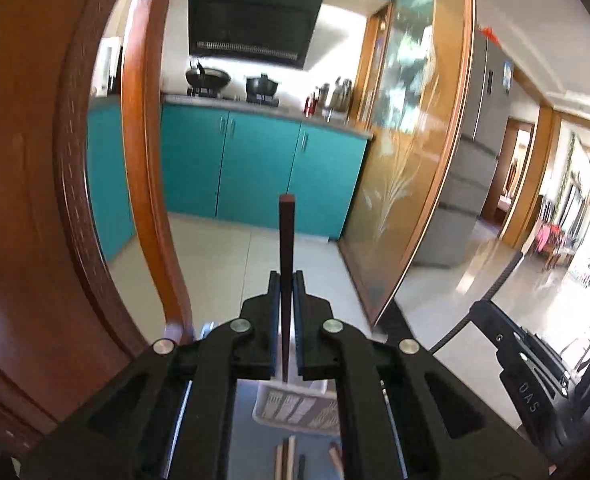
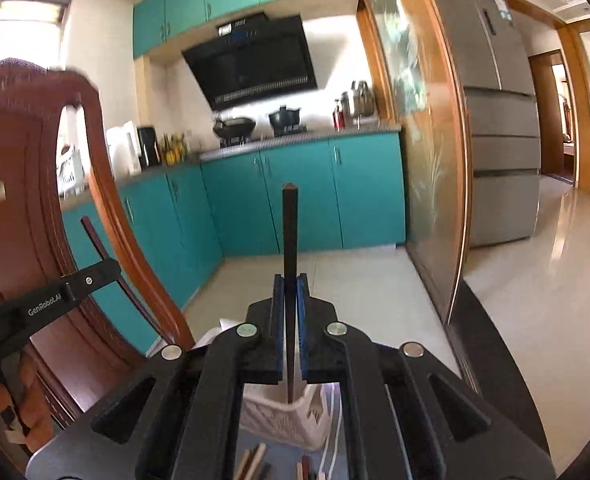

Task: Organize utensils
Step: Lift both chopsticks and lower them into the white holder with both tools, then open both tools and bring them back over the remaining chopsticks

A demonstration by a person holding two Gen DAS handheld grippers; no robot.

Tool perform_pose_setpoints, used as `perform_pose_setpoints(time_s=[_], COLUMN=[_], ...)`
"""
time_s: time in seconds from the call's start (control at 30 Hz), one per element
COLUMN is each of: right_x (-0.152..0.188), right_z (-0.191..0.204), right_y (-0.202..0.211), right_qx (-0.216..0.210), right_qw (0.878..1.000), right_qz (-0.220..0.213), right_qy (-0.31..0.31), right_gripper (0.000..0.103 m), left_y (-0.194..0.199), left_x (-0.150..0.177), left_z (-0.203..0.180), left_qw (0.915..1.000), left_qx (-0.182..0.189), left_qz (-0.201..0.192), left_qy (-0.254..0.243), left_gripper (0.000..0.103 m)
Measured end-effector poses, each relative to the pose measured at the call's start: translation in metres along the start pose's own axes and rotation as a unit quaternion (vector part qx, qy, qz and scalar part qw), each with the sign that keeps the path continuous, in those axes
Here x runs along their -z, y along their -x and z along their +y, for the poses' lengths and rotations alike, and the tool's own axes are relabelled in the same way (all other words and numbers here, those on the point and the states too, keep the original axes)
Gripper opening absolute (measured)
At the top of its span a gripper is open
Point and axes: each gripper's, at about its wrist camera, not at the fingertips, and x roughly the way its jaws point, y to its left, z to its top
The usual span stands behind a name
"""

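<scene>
With the left tool clenched on a dark chopstick and the right tool on another chopstick, both upright above the white basket, lower each tip straight down before releasing

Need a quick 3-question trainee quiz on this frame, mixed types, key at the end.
1. True or false: both grippers, left and right, have jaws shut on a chopstick.
2. What sits beneath the right gripper's chopstick?
A) white basket
B) wok
C) fridge
3. Fill in: the left gripper's chopstick points ____.

Key: 1 true; 2 A; 3 upward.
</scene>
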Motion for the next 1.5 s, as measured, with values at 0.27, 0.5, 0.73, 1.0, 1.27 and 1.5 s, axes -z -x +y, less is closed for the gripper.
perform_pose_setpoints(time_s=[0.27, 0.5, 0.73, 1.0, 1.27, 1.5], right_x=[0.037, 0.053, 0.105, 0.197, 0.214, 0.218], right_z=[0.006, 0.015, -0.002, -0.02, -0.03, -0.023], right_y=[0.004, 0.036, 0.069, 0.011, 0.005, 0.009], right_qx=[-0.01, -0.019, -0.037, 0.021, 0.038, 0.039], right_qw=[0.999, 0.999, 0.997, 0.961, 0.952, 0.951], right_qz=[0.032, 0.031, 0.066, 0.275, 0.305, 0.306], right_qy=[0.0, 0.029, 0.024, 0.0, -0.016, 0.018], right_gripper=[0.007, 0.018, 0.036, 0.036, 0.036, 0.036], left_y=[-0.022, -0.007, 0.027, -0.014, -0.04, -0.046], left_x=[0.03, 0.044, 0.097, 0.202, 0.233, 0.238], left_z=[0.003, 0.007, 0.013, 0.017, 0.014, 0.019], left_qw=[0.9991, 0.9993, 0.9984, 0.9772, 0.9612, 0.9594], left_qx=[-0.006, 0.001, 0.002, 0.0, -0.004, 0.003], left_qz=[0.04, 0.036, 0.053, 0.21, 0.273, 0.281], left_qy=[-0.012, -0.005, -0.022, -0.029, -0.035, -0.023], left_gripper=[0.007, 0.011, 0.027, 0.027, 0.027, 0.027])
